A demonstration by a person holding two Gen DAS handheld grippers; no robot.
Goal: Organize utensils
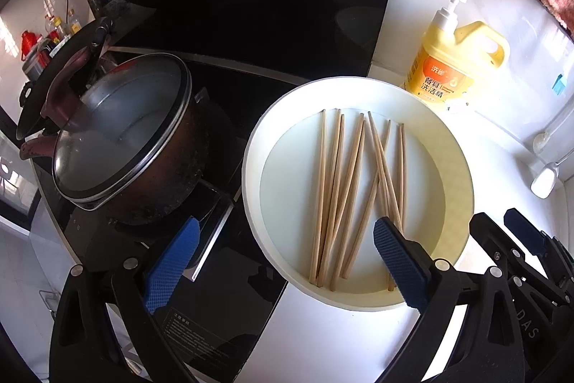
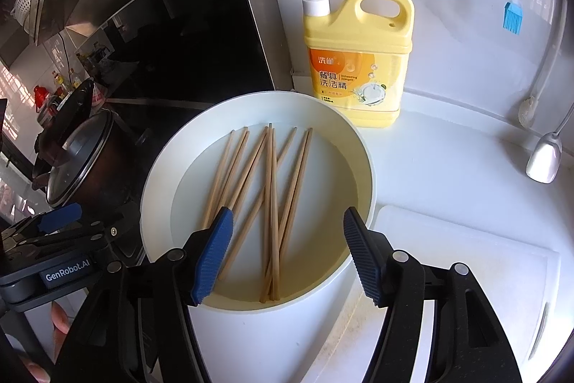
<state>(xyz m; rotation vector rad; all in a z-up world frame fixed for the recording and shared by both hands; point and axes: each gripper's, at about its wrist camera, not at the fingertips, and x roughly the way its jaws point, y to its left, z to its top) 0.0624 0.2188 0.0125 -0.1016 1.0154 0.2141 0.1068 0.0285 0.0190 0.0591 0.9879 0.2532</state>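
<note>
Several wooden chopsticks [image 1: 337,174] [image 2: 272,189] lie loose and crossed on the bottom of a round white basin [image 1: 251,164] [image 2: 154,189]. My left gripper [image 1: 287,225] is open wide. Its right finger hangs over the basin's near side above the chopstick ends, and its left finger hangs over the stove. My right gripper [image 2: 287,214] is open above the near half of the basin. Both its blue pads are clear of the chopsticks, with a few of them lying below the gap. Neither gripper holds anything.
A dark pot with a glass lid [image 1: 122,131] stands on the black stove [image 1: 233,293] left of the basin. A yellow pump bottle of dish soap [image 2: 358,67] stands behind it. A white cutting board [image 2: 466,257], a metal spoon [image 2: 543,160] and a blue brush [image 2: 513,13] are at the right.
</note>
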